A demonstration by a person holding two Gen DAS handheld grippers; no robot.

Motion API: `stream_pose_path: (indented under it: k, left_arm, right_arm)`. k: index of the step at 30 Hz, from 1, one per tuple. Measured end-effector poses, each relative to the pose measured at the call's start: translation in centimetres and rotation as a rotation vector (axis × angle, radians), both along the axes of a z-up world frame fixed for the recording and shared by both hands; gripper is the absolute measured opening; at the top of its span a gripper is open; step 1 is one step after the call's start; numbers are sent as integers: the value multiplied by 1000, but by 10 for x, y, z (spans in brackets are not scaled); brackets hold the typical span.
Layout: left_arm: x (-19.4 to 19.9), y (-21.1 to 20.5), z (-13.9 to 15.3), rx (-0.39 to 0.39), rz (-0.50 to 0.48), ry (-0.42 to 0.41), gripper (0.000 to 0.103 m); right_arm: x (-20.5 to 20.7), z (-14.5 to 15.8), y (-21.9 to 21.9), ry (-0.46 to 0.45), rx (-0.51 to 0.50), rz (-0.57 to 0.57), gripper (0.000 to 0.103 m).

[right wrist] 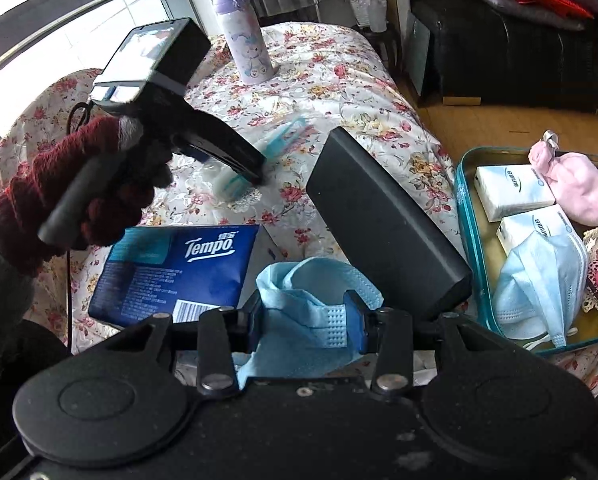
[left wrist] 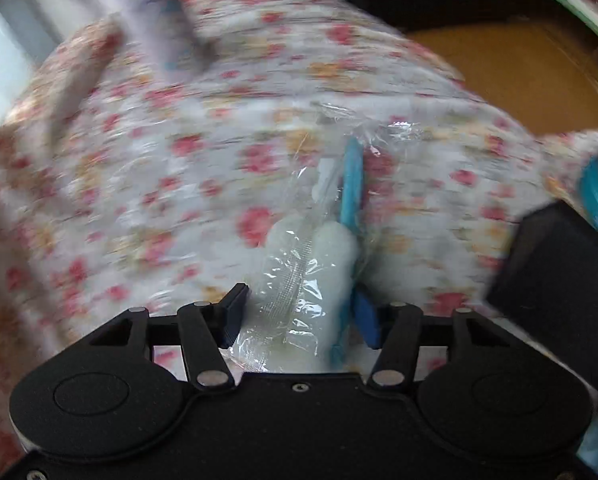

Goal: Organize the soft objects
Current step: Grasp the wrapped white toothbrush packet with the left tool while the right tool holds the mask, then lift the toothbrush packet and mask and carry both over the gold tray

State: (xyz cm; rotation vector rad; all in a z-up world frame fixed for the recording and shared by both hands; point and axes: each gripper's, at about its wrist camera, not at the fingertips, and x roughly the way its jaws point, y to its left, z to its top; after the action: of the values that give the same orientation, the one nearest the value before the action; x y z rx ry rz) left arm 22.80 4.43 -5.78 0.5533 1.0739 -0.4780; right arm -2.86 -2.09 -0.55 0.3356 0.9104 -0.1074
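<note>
My left gripper [left wrist: 299, 312] is shut on a clear plastic bag [left wrist: 299, 280] that holds a white soft item with a blue strip, above the floral tablecloth [left wrist: 159, 160]. The left gripper also shows in the right wrist view [right wrist: 255, 172], held by a red-gloved hand [right wrist: 79, 184], with the blurred bag [right wrist: 255, 152] at its tip. My right gripper [right wrist: 307, 316] is shut on a light blue face mask [right wrist: 311, 304]. A teal tray [right wrist: 469, 232] at right holds two white tissue packs [right wrist: 511, 190], another blue mask [right wrist: 539, 284] and a pink soft toy [right wrist: 575, 184].
A blue Tempo tissue pack [right wrist: 171, 268] lies on the cloth [right wrist: 339, 80] left of my right gripper. A black box [right wrist: 383, 224] lies beside the tray. A purple bottle [right wrist: 243, 36] stands at the table's far end. Wooden floor [right wrist: 499, 128] lies beyond the edge.
</note>
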Motion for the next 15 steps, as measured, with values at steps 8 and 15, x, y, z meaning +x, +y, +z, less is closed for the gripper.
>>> stream_pose_path:
  k: [8, 15]
  left_arm:
    - [-3, 73, 35, 115, 219, -61, 52]
    - [-13, 126, 61, 180, 362, 67, 52]
  right_arm:
    - [-18, 12, 1, -42, 14, -5, 41]
    - [-37, 18, 2, -60, 32, -9, 41]
